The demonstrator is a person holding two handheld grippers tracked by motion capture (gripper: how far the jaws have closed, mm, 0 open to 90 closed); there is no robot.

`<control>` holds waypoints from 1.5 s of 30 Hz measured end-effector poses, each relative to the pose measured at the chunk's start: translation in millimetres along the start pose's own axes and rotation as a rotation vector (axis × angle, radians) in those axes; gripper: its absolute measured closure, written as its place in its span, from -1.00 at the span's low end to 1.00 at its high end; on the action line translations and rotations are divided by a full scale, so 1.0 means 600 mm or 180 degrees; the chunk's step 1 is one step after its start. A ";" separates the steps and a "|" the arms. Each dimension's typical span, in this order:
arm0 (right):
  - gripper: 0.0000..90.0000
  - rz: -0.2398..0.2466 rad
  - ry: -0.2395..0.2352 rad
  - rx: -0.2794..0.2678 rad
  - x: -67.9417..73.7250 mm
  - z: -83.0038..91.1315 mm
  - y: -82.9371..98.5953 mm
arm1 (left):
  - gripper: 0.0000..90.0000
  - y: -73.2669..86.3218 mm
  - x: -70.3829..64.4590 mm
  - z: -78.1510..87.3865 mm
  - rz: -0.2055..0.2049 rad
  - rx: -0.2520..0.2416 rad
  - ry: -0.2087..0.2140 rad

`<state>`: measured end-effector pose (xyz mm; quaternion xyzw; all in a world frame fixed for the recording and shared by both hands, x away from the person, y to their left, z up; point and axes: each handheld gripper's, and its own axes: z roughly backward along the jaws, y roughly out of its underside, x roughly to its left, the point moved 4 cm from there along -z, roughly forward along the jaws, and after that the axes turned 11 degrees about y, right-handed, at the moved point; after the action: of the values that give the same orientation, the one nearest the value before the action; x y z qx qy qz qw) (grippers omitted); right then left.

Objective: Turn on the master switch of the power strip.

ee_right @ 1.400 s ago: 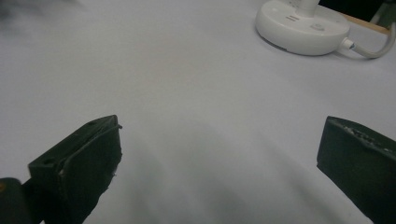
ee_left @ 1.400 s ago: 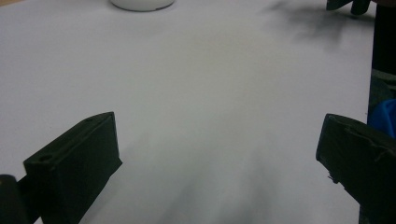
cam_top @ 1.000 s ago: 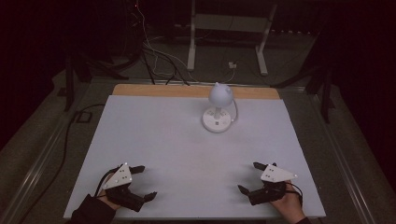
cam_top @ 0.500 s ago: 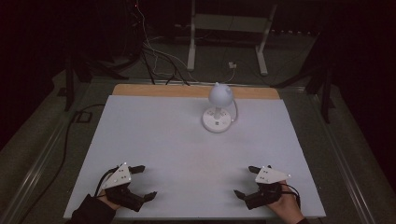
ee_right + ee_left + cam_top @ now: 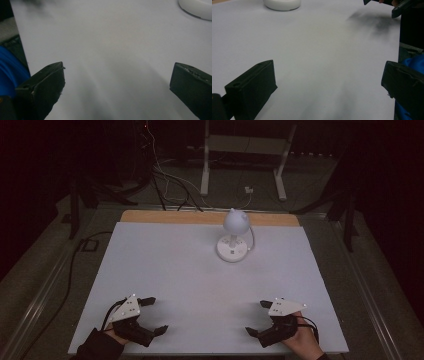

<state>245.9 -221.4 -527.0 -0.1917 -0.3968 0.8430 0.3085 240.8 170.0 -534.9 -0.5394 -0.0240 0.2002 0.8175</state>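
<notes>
Both tools wide apart | left tool [image 5: 151, 316], right tool [image 5: 257, 318] | nothing held

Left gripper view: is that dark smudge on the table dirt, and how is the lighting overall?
Left gripper view: the smudge looks like a soft shadow under the right gripper, on the table. High view: dim surroundings, lamp and table evenly lit. Right gripper view: soft, slightly blurred.

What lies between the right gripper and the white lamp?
Nothing: the high view shows bare white table top between the right gripper and the lamp.
</notes>
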 end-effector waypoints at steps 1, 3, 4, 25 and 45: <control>-1.00 -0.0035 -0.0046 -0.0016 0.000 0.001 -0.003 | -1.00 0.000 0.000 0.000 -0.0002 -0.0004 0.0000; -1.00 -0.0043 -0.0109 -0.0035 0.001 0.002 -0.012 | -1.00 0.000 0.000 0.000 0.0004 0.0007 0.0002; -1.00 -0.0037 -0.0104 -0.0035 0.000 0.002 -0.016 | -1.00 0.000 0.000 -0.001 0.0001 0.0005 0.0006; -1.00 0.0022 -0.0150 -0.0179 -0.023 0.003 -0.082 | -1.00 -0.002 -0.002 0.001 0.0008 -0.0029 0.0013; -1.00 0.0010 -0.0112 -0.0305 -0.060 -0.004 -0.130 | -1.00 -0.003 -0.002 0.001 0.0000 -0.0026 0.0022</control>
<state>302.0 -205.8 -464.3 -0.1920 -0.4418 0.8267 0.2906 240.3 169.4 -533.2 -0.5434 -0.0220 0.1982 0.8154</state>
